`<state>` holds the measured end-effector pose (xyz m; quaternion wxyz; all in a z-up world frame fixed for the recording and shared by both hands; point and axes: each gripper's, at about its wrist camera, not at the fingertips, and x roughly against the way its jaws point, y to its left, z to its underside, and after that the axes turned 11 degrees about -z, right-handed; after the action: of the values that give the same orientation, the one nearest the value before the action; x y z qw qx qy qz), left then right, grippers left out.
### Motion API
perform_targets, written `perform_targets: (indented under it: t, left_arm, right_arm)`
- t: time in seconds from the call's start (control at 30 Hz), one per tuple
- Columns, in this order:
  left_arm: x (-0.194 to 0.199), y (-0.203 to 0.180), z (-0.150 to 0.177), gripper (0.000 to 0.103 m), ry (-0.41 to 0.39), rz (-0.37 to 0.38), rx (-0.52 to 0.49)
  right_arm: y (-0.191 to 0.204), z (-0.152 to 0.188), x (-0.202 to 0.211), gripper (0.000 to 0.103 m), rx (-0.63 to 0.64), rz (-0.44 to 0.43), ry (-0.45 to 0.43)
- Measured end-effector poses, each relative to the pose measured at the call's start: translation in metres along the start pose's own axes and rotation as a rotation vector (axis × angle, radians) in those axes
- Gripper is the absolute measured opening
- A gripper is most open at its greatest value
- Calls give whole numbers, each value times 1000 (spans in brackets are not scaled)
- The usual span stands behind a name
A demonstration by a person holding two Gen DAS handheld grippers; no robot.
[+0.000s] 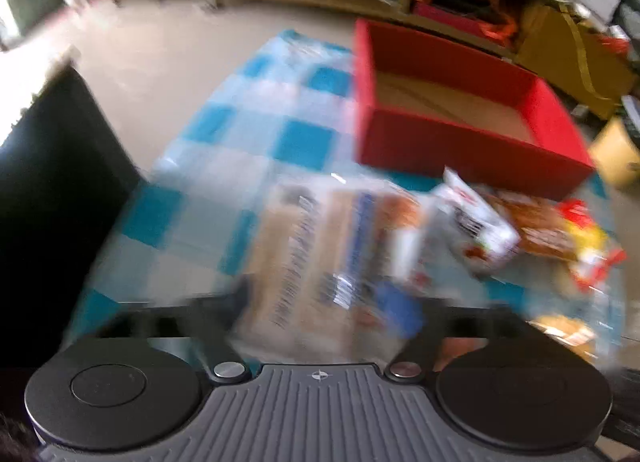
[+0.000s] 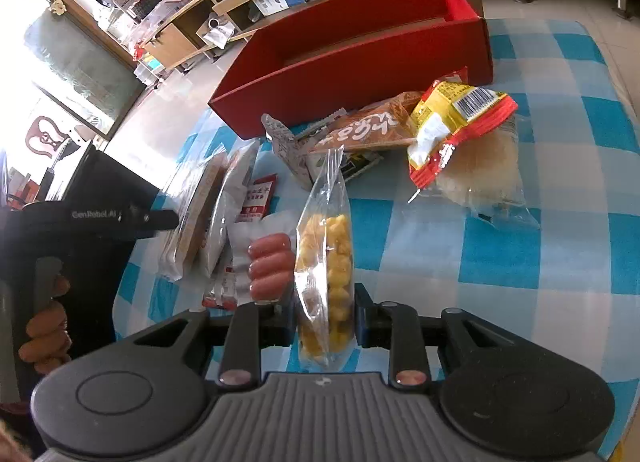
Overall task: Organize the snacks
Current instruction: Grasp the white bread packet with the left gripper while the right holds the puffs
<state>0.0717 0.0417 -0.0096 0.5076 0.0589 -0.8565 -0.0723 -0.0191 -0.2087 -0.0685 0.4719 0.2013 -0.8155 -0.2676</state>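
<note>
Nearest the right wrist camera, the right hand-held gripper (image 2: 325, 326) was clamped on a clear bag of yellow puffs (image 2: 325, 262), which stood upright on edge between its two pads. At the far left of that view a person's hand (image 2: 46, 332) curled around the grip of the left hand-held gripper (image 2: 120, 218), whose black body read "GenRobot.AI". Just beside its tip, a tan packet (image 2: 196, 218) and a white packet (image 2: 230, 202) stood on edge on the blue-checked surface (image 2: 560, 222). Next came a small red sachet (image 2: 258, 198) with printing too small to read, then a pack of sausages (image 2: 268, 266) touching the held bag. Further right lay a brown snack bag (image 2: 372, 126) with large white characters, a yellow and red bag (image 2: 452, 118) showing a barcode, and a clear pack of pale noodles (image 2: 484, 166). Behind them stood a red box (image 2: 352, 66).

In the blurred left wrist view, the left hand-held gripper's (image 1: 324, 306) jaws stood wide, with the tan packet (image 1: 304, 246) loose between them, not pinched.
</note>
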Motion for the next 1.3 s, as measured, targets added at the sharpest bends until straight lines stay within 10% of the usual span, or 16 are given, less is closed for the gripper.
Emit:
perform_targets:
  t: [0.3, 0.73, 0.8, 0.87, 0.9, 0.97, 1.3]
  left_arm:
    - [-52, -17, -8, 95, 58, -56, -63]
    - [-24, 11, 5, 20, 112, 136, 48]
    - [-21, 12, 3, 30, 107, 138, 42]
    - [-20, 13, 1, 90, 91, 52, 42]
    - [-21, 15, 1, 97, 66, -2, 53]
    - [-27, 15, -4, 98, 29, -97, 36]
    - [-65, -7, -5, 90, 113, 14, -7]
  right_arm:
    - [-5, 2, -4, 26, -15, -4, 14]
    - [0, -1, -4, 26, 1, 5, 4]
    - [-1, -2, -2, 26, -2, 2, 1]
    - [0, -2, 0, 26, 7, 6, -3]
    - [1, -2, 0, 26, 9, 7, -2]
    - [1, -1, -1, 26, 15, 13, 4]
    - [-3, -4, -9, 26, -11, 1, 22]
